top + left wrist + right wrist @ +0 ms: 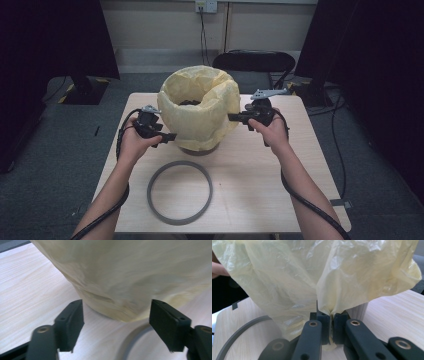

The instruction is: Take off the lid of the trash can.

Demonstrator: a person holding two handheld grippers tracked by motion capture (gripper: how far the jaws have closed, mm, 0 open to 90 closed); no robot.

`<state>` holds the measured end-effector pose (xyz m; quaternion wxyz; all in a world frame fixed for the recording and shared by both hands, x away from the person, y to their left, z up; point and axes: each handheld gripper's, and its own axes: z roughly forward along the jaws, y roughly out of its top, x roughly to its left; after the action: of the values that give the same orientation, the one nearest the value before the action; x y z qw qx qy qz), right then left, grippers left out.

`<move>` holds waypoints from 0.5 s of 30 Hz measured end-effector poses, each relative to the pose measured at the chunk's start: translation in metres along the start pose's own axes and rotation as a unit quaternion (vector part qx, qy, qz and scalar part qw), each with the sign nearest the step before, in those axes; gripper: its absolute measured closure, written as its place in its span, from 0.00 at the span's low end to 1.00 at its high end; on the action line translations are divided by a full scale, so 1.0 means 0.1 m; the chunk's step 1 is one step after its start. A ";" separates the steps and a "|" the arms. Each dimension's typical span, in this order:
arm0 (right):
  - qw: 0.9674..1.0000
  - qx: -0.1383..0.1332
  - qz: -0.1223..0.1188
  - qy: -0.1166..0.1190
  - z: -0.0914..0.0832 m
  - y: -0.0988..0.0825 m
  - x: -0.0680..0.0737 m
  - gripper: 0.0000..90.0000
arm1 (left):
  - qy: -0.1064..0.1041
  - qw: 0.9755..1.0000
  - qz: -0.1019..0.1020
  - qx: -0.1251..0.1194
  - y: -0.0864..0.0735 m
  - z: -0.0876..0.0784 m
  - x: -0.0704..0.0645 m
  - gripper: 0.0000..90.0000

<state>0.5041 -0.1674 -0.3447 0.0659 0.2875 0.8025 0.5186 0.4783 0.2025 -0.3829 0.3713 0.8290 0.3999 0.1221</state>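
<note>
We have a thin yellow bag [200, 107] draped over a bin on the bench [260, 165]. Our right gripper [331, 326] pinches its hem; our left gripper [116, 322] gapes beside it. The film looks light, slippery and tearable, so we grip gathered folds.

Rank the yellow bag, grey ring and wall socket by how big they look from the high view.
1. Bag, by far the largest.
2. Ring, somewhat smaller.
3. Socket, tiny, though it sits much farther from the camera, so its true size is unsure.
</note>
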 end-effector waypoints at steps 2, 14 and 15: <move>1.000 -0.002 0.002 0.004 0.01 -0.01 -0.02 0.97 | -0.002 1.000 0.006 0.000 0.00 0.08 0.01 0.30; 1.000 0.006 0.000 0.018 0.13 -0.08 -0.03 0.97 | -0.047 0.997 0.050 0.019 -0.04 0.21 0.02 0.55; 1.000 0.006 -0.001 0.018 0.14 -0.08 -0.03 0.96 | -0.046 0.997 0.051 0.022 -0.04 0.20 0.02 0.57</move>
<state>0.5088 -0.1603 -0.3580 0.0502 0.2774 0.8071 0.5188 0.4877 0.1950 -0.3998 0.3642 0.8612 0.3420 0.0934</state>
